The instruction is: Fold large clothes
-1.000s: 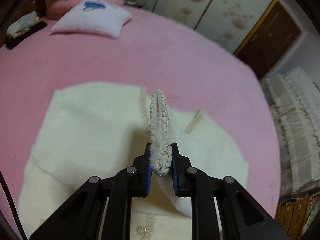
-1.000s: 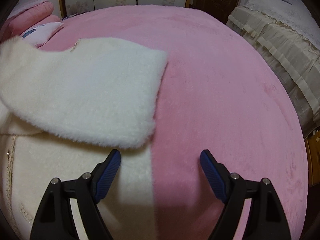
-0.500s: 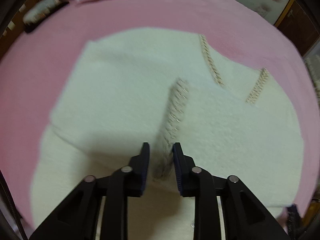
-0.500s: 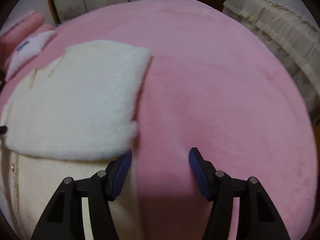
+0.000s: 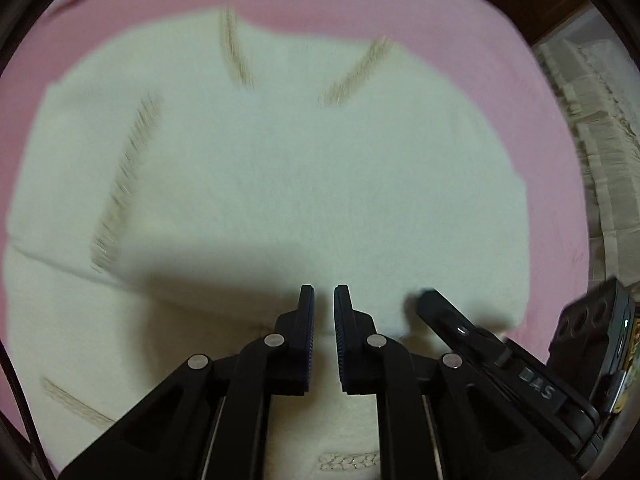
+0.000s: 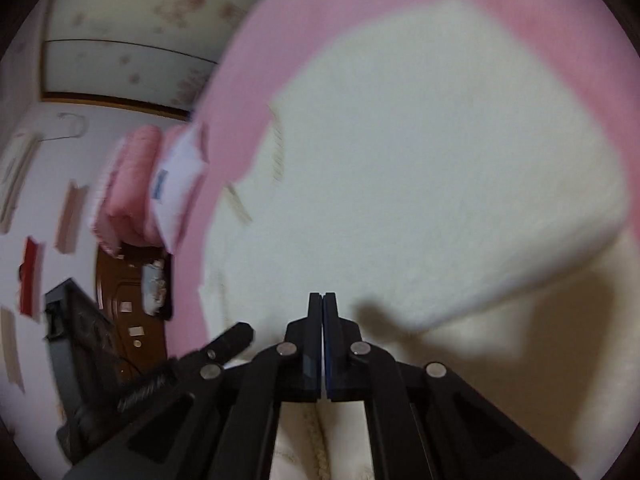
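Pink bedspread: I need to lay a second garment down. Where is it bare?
Bare pink bedspread rings the white garment: beyond the neckline and along its right edge toward the cream ruffled furniture. The pillows crowd one end.

The left gripper (image 5: 324,312), which a second ago pinched the braided trim edge (image 5: 124,184) upright, now has a narrow gap between its pads with nothing in it; that trim lies flat on the white fleece garment (image 5: 300,168). The right gripper (image 6: 322,320), formerly wide apart, has its pads pressed together and has swung beside the left one.

Fluffy cream garment (image 5: 320,184), plush pink bedspread (image 5: 360,4)
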A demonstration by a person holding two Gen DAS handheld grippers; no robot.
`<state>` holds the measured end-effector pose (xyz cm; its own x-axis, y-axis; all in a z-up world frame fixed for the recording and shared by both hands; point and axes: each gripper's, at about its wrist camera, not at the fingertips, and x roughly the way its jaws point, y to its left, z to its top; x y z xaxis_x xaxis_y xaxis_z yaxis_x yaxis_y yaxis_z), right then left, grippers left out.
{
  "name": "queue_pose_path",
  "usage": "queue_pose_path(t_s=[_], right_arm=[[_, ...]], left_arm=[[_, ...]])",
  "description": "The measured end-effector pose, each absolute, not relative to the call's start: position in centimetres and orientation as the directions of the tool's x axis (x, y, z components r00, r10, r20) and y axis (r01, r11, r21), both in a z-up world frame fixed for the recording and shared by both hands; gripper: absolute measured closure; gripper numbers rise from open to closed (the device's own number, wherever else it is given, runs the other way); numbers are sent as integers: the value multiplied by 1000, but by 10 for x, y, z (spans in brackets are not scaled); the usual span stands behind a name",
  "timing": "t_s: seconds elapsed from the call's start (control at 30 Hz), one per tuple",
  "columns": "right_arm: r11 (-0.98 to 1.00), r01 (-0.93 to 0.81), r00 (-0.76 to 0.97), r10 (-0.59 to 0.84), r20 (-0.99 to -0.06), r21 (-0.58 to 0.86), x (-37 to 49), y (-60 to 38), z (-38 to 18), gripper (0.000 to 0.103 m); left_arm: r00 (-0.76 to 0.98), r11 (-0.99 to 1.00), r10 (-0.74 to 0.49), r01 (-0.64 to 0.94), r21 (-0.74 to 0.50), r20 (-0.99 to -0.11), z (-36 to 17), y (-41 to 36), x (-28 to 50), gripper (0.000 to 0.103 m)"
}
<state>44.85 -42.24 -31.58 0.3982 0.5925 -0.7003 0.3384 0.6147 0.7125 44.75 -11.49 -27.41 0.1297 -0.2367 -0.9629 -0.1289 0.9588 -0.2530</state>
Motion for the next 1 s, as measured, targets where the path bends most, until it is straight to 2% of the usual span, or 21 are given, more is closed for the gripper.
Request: queue_pose_path(t_s=[0.07, 0.13, 0.2, 0.3, 0.37, 0.4, 0.43, 0.47, 0.5, 0.53, 0.67, 0.73, 0.8, 0.87, 1.0], right_arm=[[662, 365, 331, 565, -756, 655, 456, -413, -336, 103], [648, 371, 335, 575, -746, 665, 455, -420, -343, 103], [718, 392, 350, 462, -815, 575, 447, -442, -336, 103], [786, 432, 399, 273, -875, 442, 426, -503, -324, 103], [762, 443, 412, 295, -862, 472, 417, -533, -321, 103], [773, 446, 404, 276, -872, 451, 414, -537, -318, 103], [820, 439, 376, 202, -904, 366, 412, -535, -313, 103], [886, 427, 318, 43, -947, 184, 414, -527, -307, 103], [917, 392, 297, -47, -954, 76, 416, -521, -304, 103], [936, 351, 317, -86, -945, 32, 414, -515, -300, 103], [955, 254, 452, 25, -892, 155, 407, -489, -278, 103], [961, 134, 506, 145, -851, 243, 406, -462, -268, 103], [930, 33, 474, 309, -825, 367, 412, -433, -272, 103], [885, 9, 415, 420, -807, 465, 422, -410, -286, 103], [844, 37, 355, 489, -797, 535, 451, -380, -321, 103]], left_arm=[[112, 967, -202, -133, -217, -973, -291, -112, 449, 101], [133, 960, -229, -131, -246, -964, -295, -104, 450, 102], [162, 956, -220, -162, -245, -962, -291, -90, 447, 102], [202, 974, -60, -201, -101, -978, -284, -66, 441, 102], [204, 972, 42, -236, -8, -978, -286, -49, 439, 101], [189, 966, 104, -254, 54, -976, -289, -43, 438, 98], [150, 951, 190, -272, 145, -970, -293, -39, 437, 84], [122, 941, 233, -279, 192, -965, -297, -35, 435, 72], [112, 938, 238, -284, 198, -965, -299, -32, 432, 72], [129, 938, 230, -293, 184, -965, -296, -29, 428, 72], [257, 947, 194, -300, 113, -947, -262, -32, 410, 73], [334, 970, 97, -243, 14, -937, -240, -42, 403, 74], [342, 982, -59, -150, -116, -938, -237, -62, 411, 74], [307, 954, -251, -82, -289, -918, -246, -79, 424, 74], [264, 937, -294, -109, -331, -919, -276, -96, 451, 74]])
